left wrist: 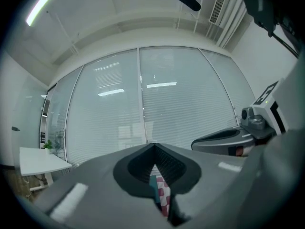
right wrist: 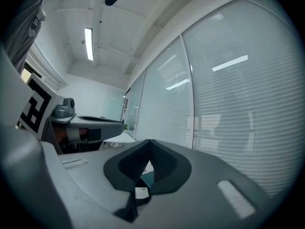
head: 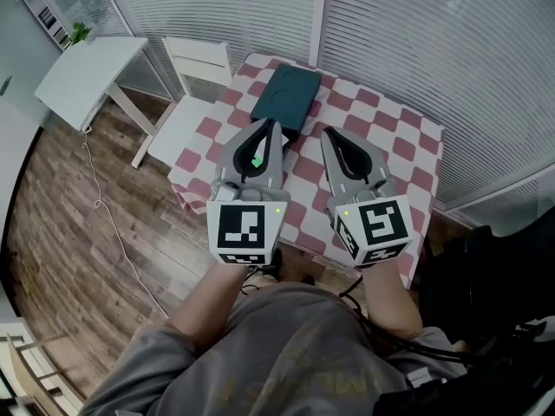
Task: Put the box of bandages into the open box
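A dark teal box (head: 286, 98) lies with its lid down at the far side of the checkered table (head: 390, 137). I cannot make out a box of bandages in any view. My left gripper (head: 276, 123) and right gripper (head: 328, 132) are held side by side above the near half of the table, both shut with nothing between the jaws. In the left gripper view the gripper (left wrist: 155, 147) has its tips touching, and a sliver of teal and checkered cloth shows below them. In the right gripper view the gripper (right wrist: 150, 142) is likewise shut, with a small white label (right wrist: 141, 192) showing through the gap.
A white chair (head: 195, 94) stands at the table's left edge, and a white side table (head: 87, 76) is further left. A thin cable (head: 100, 202) runs over the wood floor. Blinds line the wall behind. A black bag (head: 494, 267) sits at the right.
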Demonstrator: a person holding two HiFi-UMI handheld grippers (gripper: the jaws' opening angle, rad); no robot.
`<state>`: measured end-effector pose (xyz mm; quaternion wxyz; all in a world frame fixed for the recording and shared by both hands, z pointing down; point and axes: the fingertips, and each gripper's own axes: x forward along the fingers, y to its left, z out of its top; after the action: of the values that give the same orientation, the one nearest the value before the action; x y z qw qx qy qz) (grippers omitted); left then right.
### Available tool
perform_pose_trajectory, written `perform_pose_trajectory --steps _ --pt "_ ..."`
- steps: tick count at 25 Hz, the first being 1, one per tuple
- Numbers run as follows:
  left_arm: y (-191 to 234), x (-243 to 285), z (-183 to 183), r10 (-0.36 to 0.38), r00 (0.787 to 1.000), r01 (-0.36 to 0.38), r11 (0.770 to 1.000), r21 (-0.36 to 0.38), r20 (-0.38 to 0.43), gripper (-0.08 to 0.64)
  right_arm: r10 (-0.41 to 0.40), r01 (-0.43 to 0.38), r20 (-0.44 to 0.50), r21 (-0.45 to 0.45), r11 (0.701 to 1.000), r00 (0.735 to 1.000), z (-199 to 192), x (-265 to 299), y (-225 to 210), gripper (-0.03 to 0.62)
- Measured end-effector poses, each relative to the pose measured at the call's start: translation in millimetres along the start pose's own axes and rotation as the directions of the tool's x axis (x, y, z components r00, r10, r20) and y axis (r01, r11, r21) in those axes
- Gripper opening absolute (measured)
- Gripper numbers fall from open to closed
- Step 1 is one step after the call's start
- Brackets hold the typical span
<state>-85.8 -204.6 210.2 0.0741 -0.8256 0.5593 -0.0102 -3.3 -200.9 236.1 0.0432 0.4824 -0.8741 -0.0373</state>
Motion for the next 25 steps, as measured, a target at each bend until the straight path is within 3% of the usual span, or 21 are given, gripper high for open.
perform_pose_trajectory --steps 25 --pt "-4.9 3.6 -1.3 -0.017 1.000 0.017 1.000 0.007 -0.002 0.000 -0.012 0.012 0.026 0.002 1.000 1.000 7.0 -1.2 -6.9 0.026"
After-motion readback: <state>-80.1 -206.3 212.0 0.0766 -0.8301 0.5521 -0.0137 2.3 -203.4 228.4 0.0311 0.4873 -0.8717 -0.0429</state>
